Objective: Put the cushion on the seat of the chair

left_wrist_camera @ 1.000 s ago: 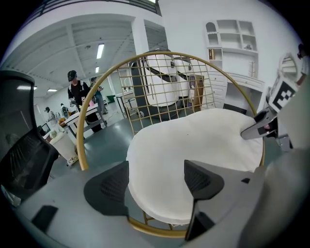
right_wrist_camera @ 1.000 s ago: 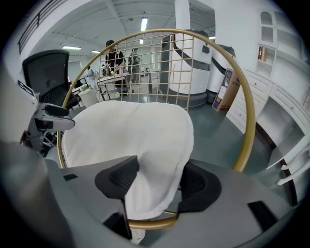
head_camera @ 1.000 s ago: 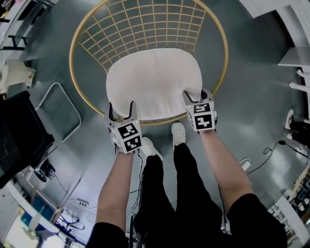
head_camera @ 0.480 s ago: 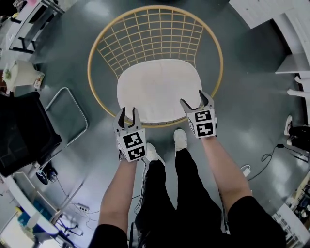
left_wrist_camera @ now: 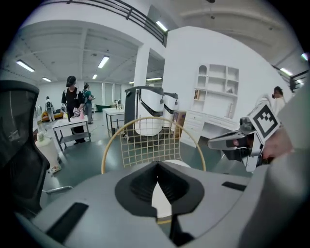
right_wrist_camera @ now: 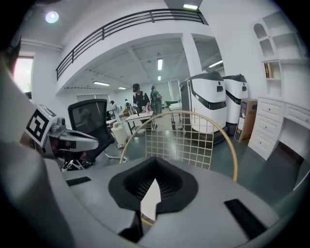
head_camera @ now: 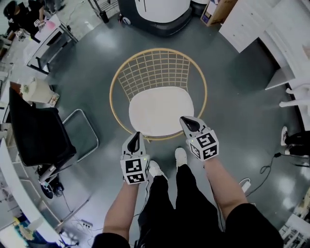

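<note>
The white cushion (head_camera: pixel 161 110) lies flat on the seat of the round gold-rimmed chair (head_camera: pixel 111 94), in front of its wire-grid back (head_camera: pixel 155 70). My left gripper (head_camera: pixel 135 138) hovers shut over the floor by the chair's front left rim, holding nothing. My right gripper (head_camera: pixel 188 122) is also shut and empty, above the cushion's front right edge. In the left gripper view the shut jaws (left_wrist_camera: pixel 157 167) point at the chair, with a sliver of cushion (left_wrist_camera: pixel 162 196) behind them. The right gripper view shows its shut jaws (right_wrist_camera: pixel 155 177) and the chair's rim (right_wrist_camera: pixel 232 150).
A black office chair (head_camera: pixel 36 131) stands at the left. White cabinets (head_camera: pixel 261 24) fill the top right, a white machine (head_camera: pixel 155 12) stands behind the chair. A desk (head_camera: pixel 48 36) with people is at the top left. Cables (head_camera: pixel 266 160) lie on the floor at the right.
Both grippers let go of the cushion's front edge, rose away from the chair and shut. The cushion stays on the seat.
</note>
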Motion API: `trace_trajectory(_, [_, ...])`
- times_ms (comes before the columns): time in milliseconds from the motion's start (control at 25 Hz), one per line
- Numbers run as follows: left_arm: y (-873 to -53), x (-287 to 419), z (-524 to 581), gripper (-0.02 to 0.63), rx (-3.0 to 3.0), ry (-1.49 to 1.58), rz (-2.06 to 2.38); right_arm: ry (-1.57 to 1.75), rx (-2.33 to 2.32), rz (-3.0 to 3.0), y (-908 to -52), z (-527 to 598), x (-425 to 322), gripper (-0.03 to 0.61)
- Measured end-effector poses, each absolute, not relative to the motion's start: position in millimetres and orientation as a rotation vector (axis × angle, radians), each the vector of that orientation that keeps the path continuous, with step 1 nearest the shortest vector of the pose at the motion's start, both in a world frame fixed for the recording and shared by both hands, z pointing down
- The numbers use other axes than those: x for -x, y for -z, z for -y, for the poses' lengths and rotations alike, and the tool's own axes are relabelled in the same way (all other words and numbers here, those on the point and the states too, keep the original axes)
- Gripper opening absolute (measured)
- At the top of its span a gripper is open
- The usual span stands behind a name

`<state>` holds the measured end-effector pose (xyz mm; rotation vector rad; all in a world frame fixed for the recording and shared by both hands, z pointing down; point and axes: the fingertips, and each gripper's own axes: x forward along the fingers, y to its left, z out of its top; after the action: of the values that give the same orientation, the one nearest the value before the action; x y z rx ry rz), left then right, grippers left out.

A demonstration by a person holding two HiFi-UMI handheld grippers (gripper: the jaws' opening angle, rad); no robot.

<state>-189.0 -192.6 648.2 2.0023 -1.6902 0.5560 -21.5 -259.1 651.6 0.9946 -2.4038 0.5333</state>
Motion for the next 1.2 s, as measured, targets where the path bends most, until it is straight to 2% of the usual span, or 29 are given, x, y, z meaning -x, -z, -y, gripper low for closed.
trace_trajectory(400, [-494, 183, 150, 0.015, -2.175, -0.481, 1.721, -0.400, -1.006, 2.541, -486, 202, 30, 0.012])
trace_trajectory(680, [-428, 187, 107, 0.015, -2.260, -0.397, 1.751, -0.327, -1.036, 2.634, -410, 154, 34, 0.012])
trace_trajectory(880, [-409, 191, 83, 0.015, -2.288, -0.334, 1.731, -0.251, -1.041, 2.634, -388, 118, 35, 0.012])
trace_trajectory(1200, [-414, 186, 43, 0.015, -2.354, -0.377, 1.658, -0.262, -1.050, 2.616, -398, 66, 39, 0.012])
